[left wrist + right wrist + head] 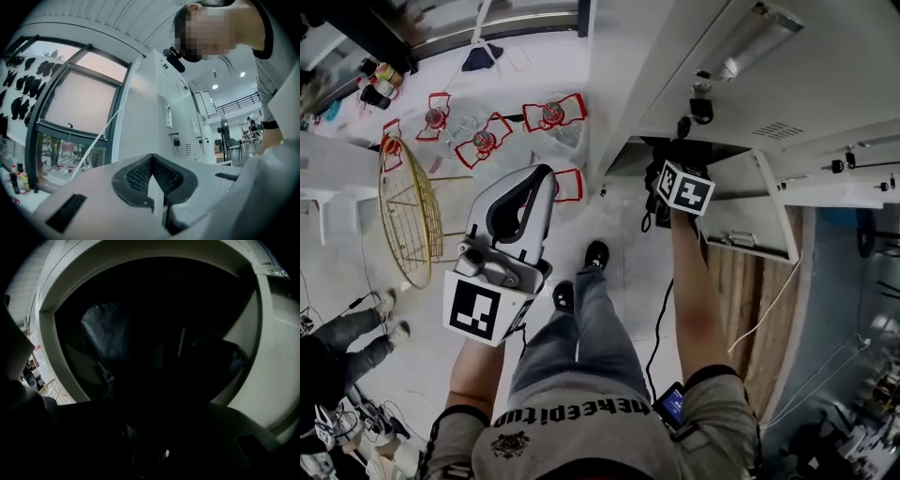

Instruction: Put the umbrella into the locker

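Right gripper view is super dark, but the right gripper (pixel 670 176) has its jaws wide and looks clamped round the black umbrella (pixel 136 343), which pokes toward 12 o'clock into the open locker (pixel 46 348) compartment; nothing else visible inside. I'd push deeper past the rim before letting go. Meanwhile the left gripper (pixel 153 187) idles, jaws closed, empty.

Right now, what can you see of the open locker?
The locker looks like white painted metal, a bank of doors with vents and padlocks. One compartment's door stands swung open; its inside is dark behind a pale rim. The right gripper reaches into that opening, with dark umbrella fabric ahead of it inside. Contact is too dark to judge.
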`<state>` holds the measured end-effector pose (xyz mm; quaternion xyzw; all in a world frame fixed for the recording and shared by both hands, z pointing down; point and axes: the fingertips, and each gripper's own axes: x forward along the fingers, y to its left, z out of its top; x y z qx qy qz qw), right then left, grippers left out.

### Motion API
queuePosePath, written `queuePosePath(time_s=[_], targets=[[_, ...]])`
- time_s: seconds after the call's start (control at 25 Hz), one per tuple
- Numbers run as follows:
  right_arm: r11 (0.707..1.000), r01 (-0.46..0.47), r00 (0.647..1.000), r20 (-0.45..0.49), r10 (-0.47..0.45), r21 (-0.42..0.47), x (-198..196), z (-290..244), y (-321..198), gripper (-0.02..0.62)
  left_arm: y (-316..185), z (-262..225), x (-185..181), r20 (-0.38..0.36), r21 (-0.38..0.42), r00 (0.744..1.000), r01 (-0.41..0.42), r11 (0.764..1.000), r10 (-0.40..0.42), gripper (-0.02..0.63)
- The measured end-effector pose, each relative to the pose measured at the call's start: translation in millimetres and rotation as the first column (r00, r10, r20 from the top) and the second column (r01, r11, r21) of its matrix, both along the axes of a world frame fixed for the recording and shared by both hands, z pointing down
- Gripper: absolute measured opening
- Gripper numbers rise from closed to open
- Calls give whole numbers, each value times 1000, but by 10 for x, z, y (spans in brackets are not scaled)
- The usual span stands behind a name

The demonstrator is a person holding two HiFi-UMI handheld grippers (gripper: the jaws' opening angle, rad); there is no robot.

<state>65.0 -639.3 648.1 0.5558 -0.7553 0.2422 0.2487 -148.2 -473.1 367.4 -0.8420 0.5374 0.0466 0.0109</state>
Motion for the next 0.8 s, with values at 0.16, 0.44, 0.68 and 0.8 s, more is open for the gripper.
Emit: queuePosePath(time_s=[0.16,0.44,0.68,0.8], targets=[[1000,0,1000,-21,0,16,31,0,-116,249,-37,18,13,1,-1,1000,6,1000,-6,3],[999,7,999,-42,-5,53,77,13,-309,249,-63,66,-4,19,-14,1000,26,1000,-25,3],[997,14,999,-52,-10,73,60,-1,-466,249,-84,105,-13,30,-22,999,36,999,-35,3],[997,16,999,-52,-12,72,40,10,-523,249,-91,131,-21,34,-27,999,39,999,-38,3]])
